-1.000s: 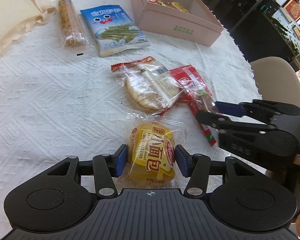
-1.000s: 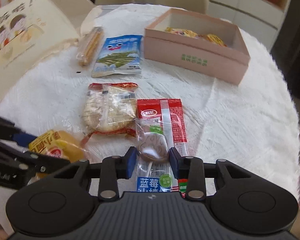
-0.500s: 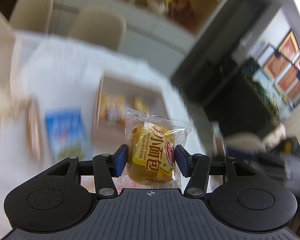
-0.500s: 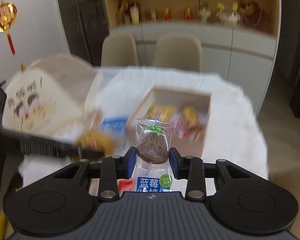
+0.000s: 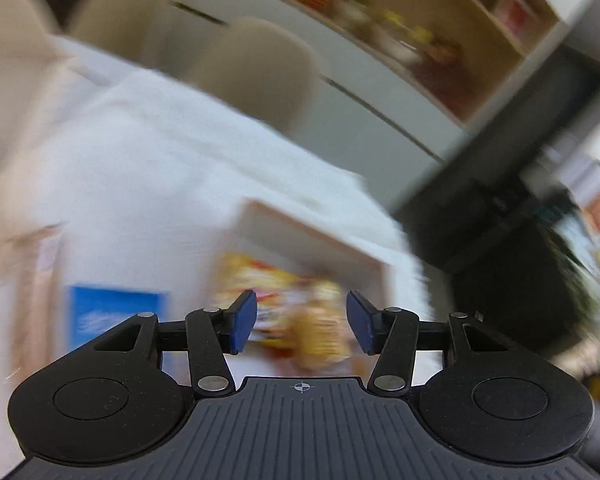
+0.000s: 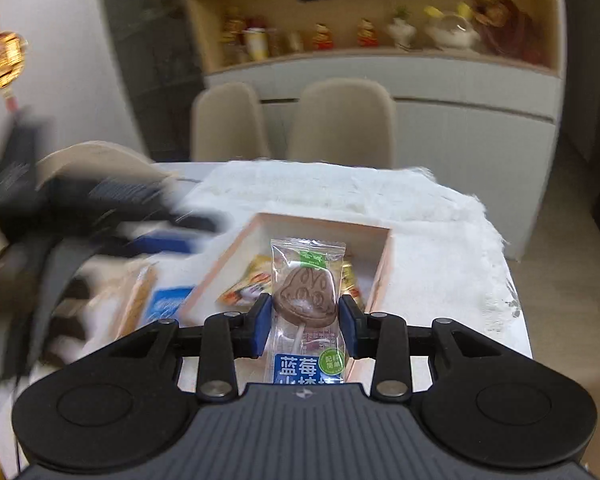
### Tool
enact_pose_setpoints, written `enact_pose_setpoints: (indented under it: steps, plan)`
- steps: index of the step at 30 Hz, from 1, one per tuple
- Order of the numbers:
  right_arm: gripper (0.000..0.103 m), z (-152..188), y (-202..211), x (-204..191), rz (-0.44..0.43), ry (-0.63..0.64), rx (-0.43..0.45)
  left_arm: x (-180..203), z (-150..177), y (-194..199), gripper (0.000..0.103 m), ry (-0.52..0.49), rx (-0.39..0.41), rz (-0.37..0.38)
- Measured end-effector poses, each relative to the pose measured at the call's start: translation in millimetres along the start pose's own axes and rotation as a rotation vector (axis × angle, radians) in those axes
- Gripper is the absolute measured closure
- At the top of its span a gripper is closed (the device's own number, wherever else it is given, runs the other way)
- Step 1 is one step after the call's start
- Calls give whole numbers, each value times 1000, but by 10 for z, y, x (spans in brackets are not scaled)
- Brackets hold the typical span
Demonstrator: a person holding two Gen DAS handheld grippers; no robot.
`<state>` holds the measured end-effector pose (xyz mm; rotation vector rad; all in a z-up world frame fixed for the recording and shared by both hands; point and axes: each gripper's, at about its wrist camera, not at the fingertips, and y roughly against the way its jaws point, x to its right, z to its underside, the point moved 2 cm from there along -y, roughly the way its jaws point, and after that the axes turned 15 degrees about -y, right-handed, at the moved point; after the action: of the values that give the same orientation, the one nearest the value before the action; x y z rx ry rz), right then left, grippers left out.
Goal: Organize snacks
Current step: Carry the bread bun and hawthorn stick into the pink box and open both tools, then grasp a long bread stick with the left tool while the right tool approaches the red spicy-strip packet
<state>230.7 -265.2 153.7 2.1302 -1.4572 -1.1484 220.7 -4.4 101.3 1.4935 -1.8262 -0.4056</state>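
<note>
Right wrist: lollipop (clamped) hangs inside box rim.

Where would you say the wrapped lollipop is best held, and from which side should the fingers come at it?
Grip the lollipop across its flat brown candy head, as the right gripper does now: one pad on each narrow edge, closing sideways. The head is the only stiff part; the clear wrapper above and the thin stick below would probably crumple or swivel. It stands upright over the pink box.
</note>
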Motion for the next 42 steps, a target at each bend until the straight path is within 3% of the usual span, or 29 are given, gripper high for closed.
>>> enact_pose_setpoints:
  steps: [2,3,6,10,13,16,21,23,26,31,33,35,42]
  plan:
    - [63,-251,-311,-41,-48,-46,-39,-143,214,24,48,99,-33,-3]
    - [52,-377,-523,-69,-40,-32,-75,-198,313,60,48,117,-42,-19]
    - [50,-462,-835,-16,15,-14,-120,-376,569,223,48,79,-75,-133]
    - [50,-235,-877,155,71,6,-99,-681,881,445,48,114,-107,-191]
    - [50,9,-947,294,119,4,-102,-800,1109,566,48,153,-119,-191]
    - [49,272,-927,304,115,6,-125,-832,1276,608,48,121,-154,-183]
    - [47,595,-640,129,146,87,-35,-820,1281,669,48,69,-143,-152]
    - [39,693,-569,48,141,104,-37,-831,1245,633,48,59,-145,-139]
    - [38,815,-516,-47,150,115,-67,-859,1161,511,48,64,-128,-114]
    - [38,780,-541,91,278,-71,-45,-916,1113,426,48,97,-101,-71]
    - [41,798,-635,104,269,-90,-66,-930,1134,423,48,91,-102,-53]
    - [46,792,-739,86,287,-59,-65,-956,1155,439,48,79,-114,-51]
    - [45,683,-966,-91,297,77,-11,-1163,1165,518,48,64,-152,-75]
